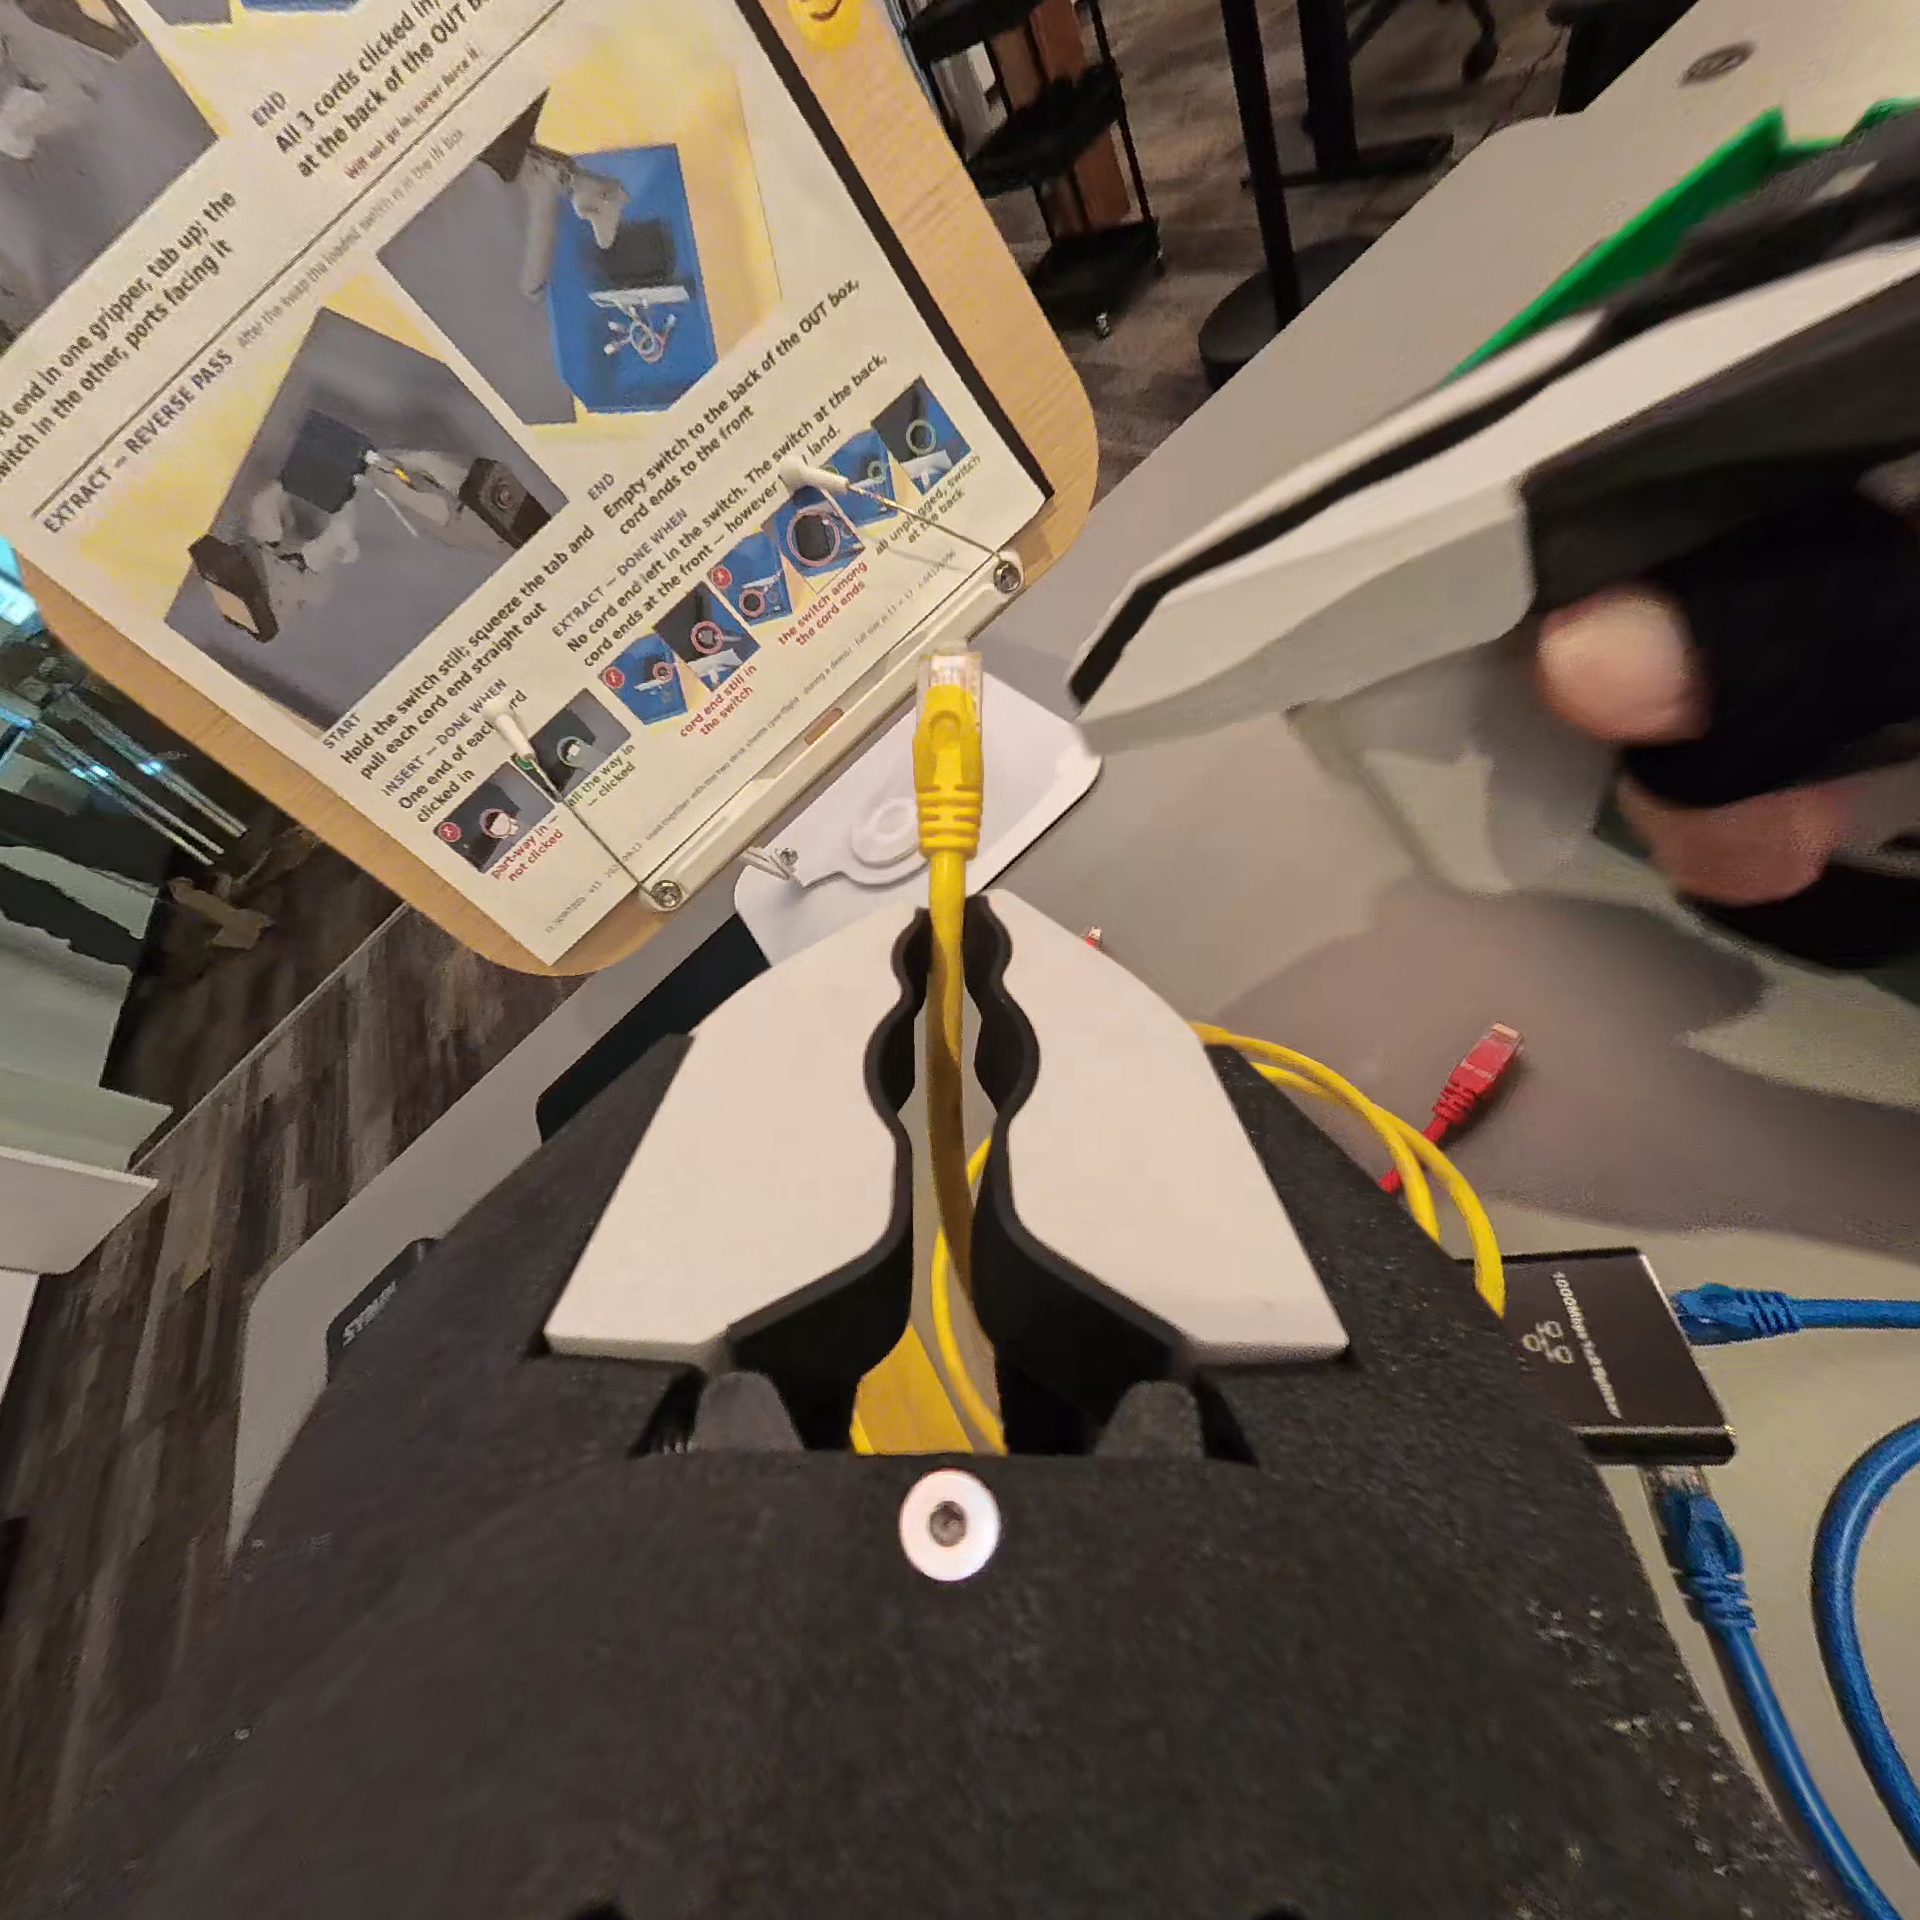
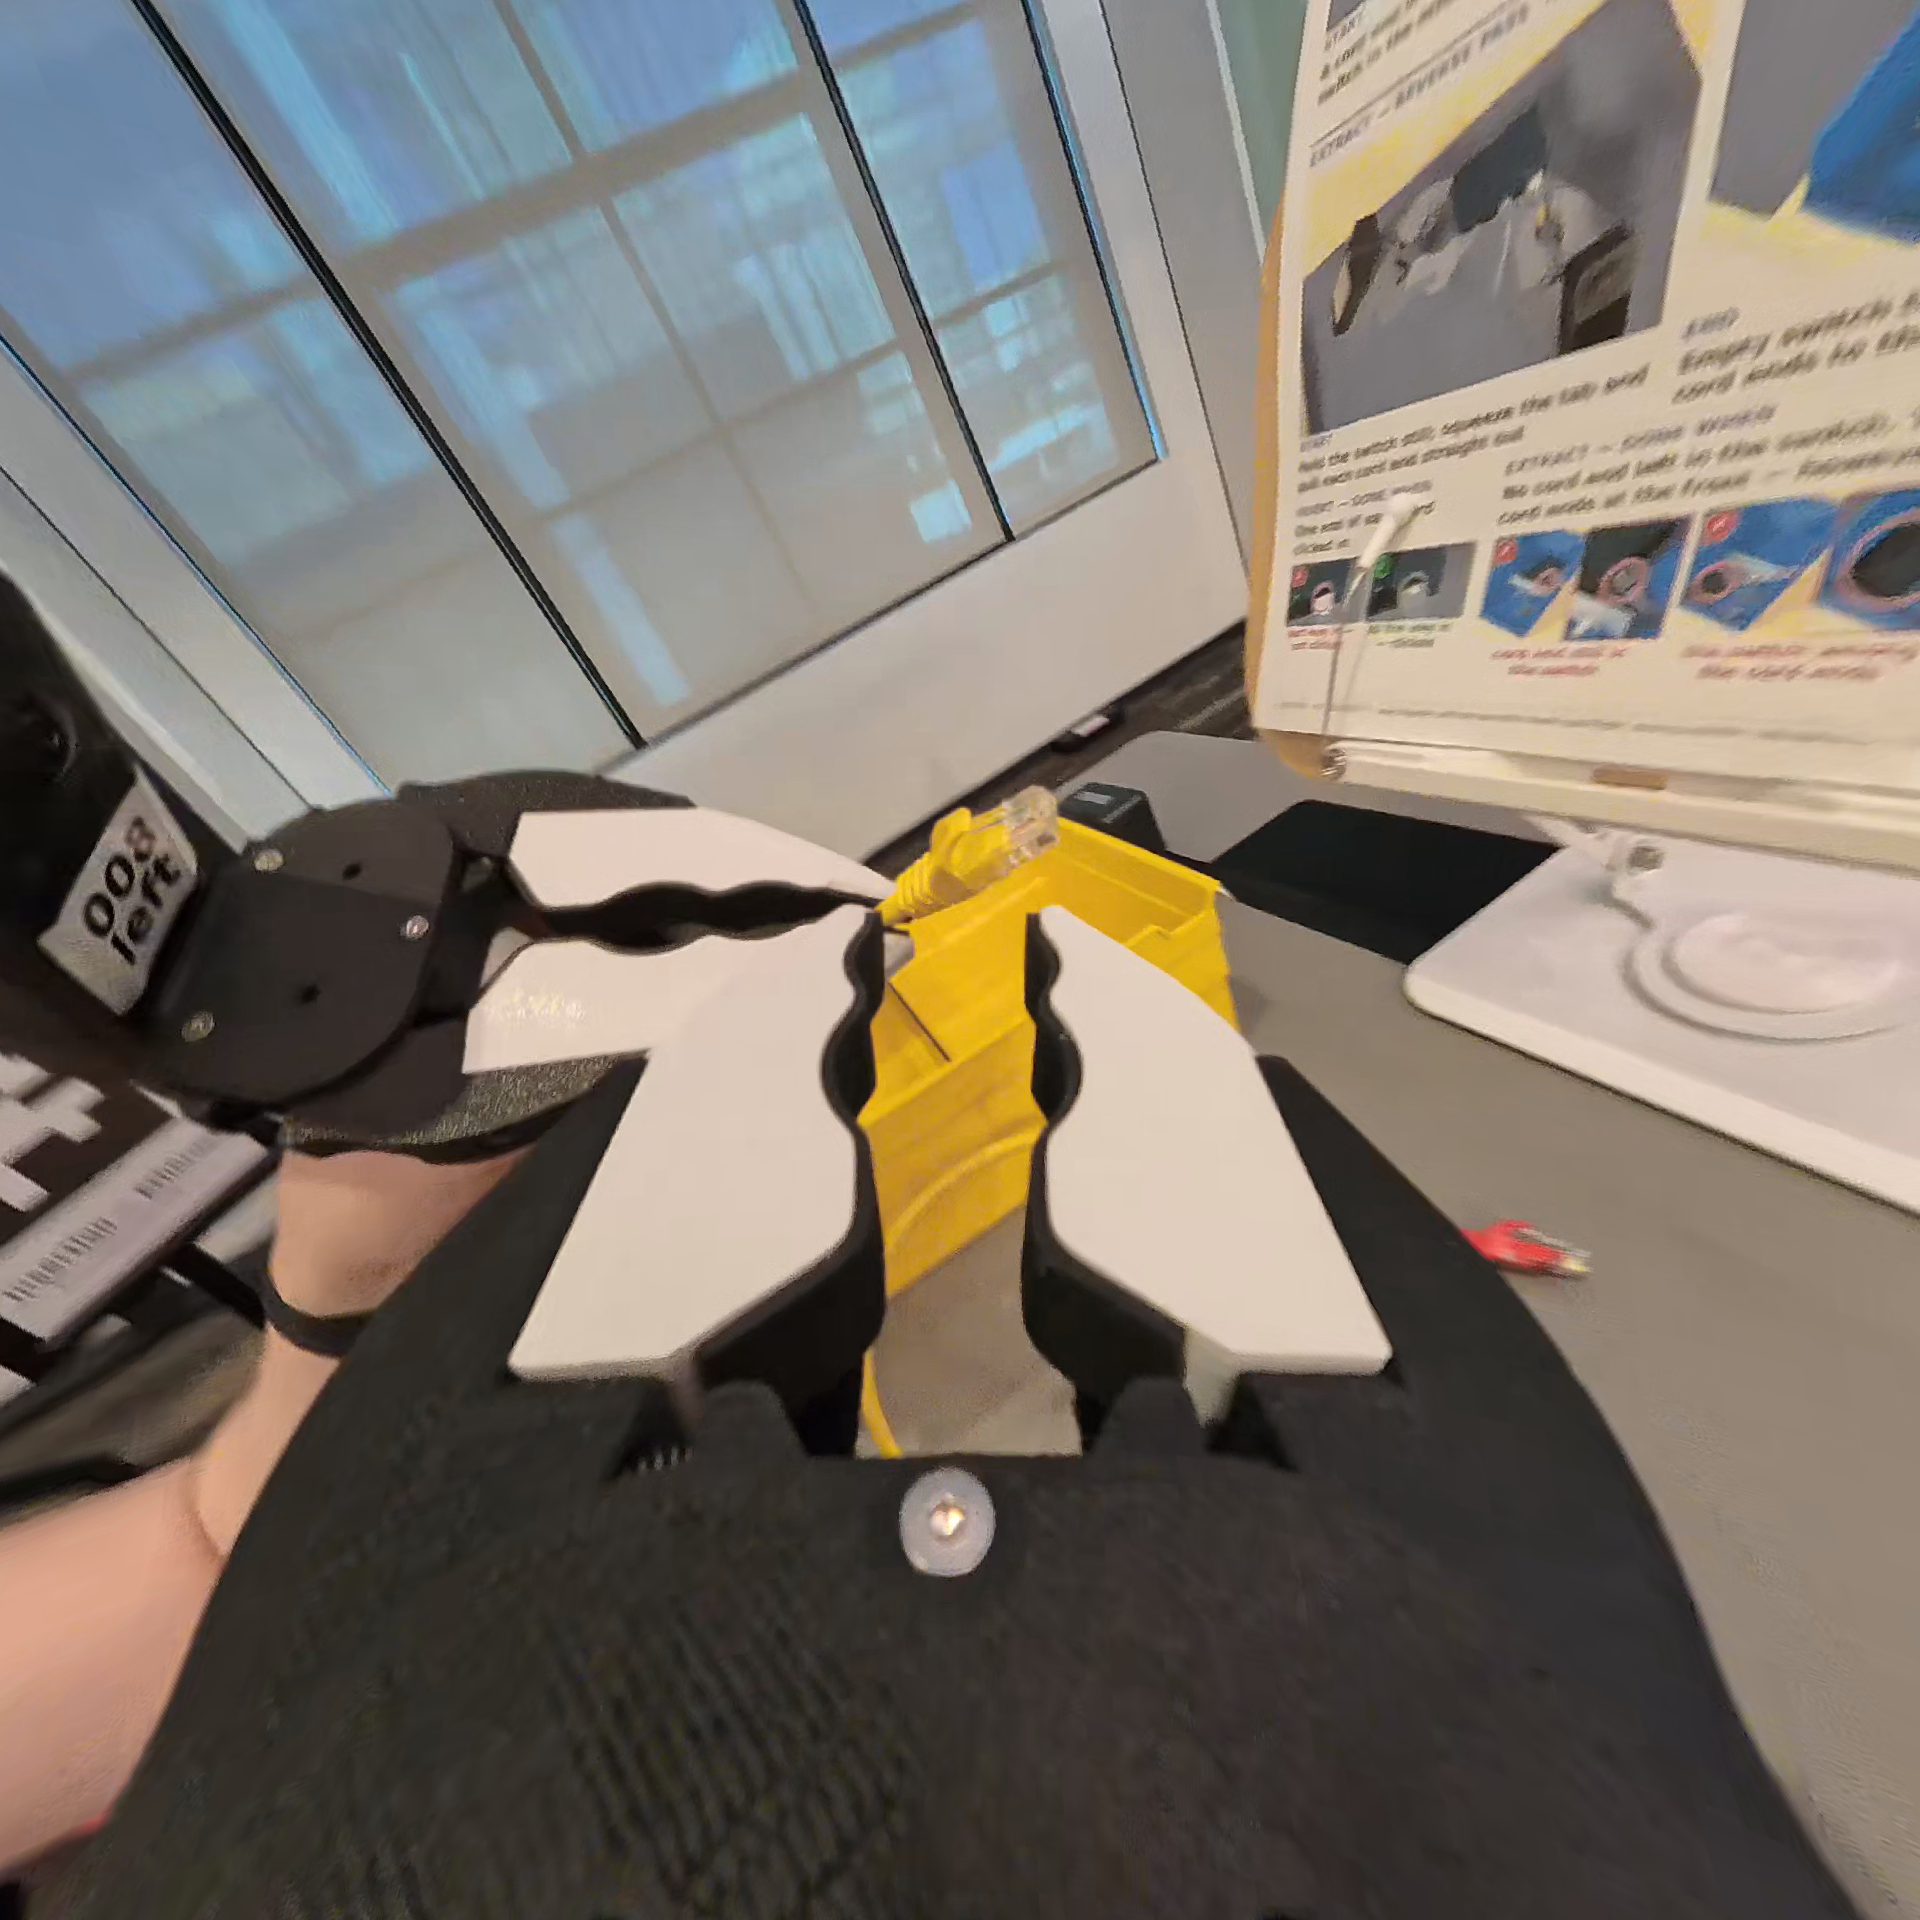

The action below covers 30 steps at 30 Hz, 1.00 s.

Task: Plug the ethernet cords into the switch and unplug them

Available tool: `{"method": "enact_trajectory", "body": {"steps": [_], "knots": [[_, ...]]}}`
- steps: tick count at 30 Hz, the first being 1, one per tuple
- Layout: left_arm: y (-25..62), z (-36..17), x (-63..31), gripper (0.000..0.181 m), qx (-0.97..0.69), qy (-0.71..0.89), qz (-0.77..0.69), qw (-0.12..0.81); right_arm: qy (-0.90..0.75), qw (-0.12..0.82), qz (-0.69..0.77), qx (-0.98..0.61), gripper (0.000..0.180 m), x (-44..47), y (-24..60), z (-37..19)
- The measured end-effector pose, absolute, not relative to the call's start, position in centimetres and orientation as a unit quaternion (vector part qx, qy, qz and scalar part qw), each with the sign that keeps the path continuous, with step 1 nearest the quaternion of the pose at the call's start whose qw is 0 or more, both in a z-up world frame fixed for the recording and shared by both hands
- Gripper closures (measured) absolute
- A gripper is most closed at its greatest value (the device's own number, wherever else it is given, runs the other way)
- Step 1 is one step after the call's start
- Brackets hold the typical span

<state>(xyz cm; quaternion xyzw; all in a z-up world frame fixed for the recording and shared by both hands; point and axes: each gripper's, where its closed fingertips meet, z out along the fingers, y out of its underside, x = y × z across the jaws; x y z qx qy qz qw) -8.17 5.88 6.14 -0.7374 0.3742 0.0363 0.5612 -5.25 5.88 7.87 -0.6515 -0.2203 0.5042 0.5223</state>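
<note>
Left hand-held gripper (image 1: 948, 940) – clamps yellow cord (image 1: 945, 769) | right hand-held gripper (image 2: 951, 925) – parted

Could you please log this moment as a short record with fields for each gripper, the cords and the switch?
left gripper: shut on yellow cord, plug end sticking out past the jaws
right gripper: open, empty, close beside the left one
switch: black, lying on the table
blue cord: one plug at the switch's side; seating cannot be told
red cord: loose on the table, unplugged
yellow bin: seen between the right jaws, beyond them
instruction board: standing behind
</note>
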Motion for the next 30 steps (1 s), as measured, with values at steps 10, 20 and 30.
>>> {"method": "enact_trajectory", "body": {"steps": [10,20,30], "knots": [[5.6,5.9,-7.7,0.175,-0.731,0.387,-0.008,0.563,-0.134,0.454,0.637,-0.608,0.157,-7.6,6.3,6.0],[5.1,5.5,-6.2,0.175,-0.716,0.411,-0.010,0.564,-0.113,0.438,0.690,-0.565,0.167,-6.8,6.1,7.3],[0.2,11.5,-7.6,0.147,-0.639,0.429,-0.236,0.593,-0.407,0.319,0.680,-0.520,0.167,-7.1,-2.6,8.9]]}}
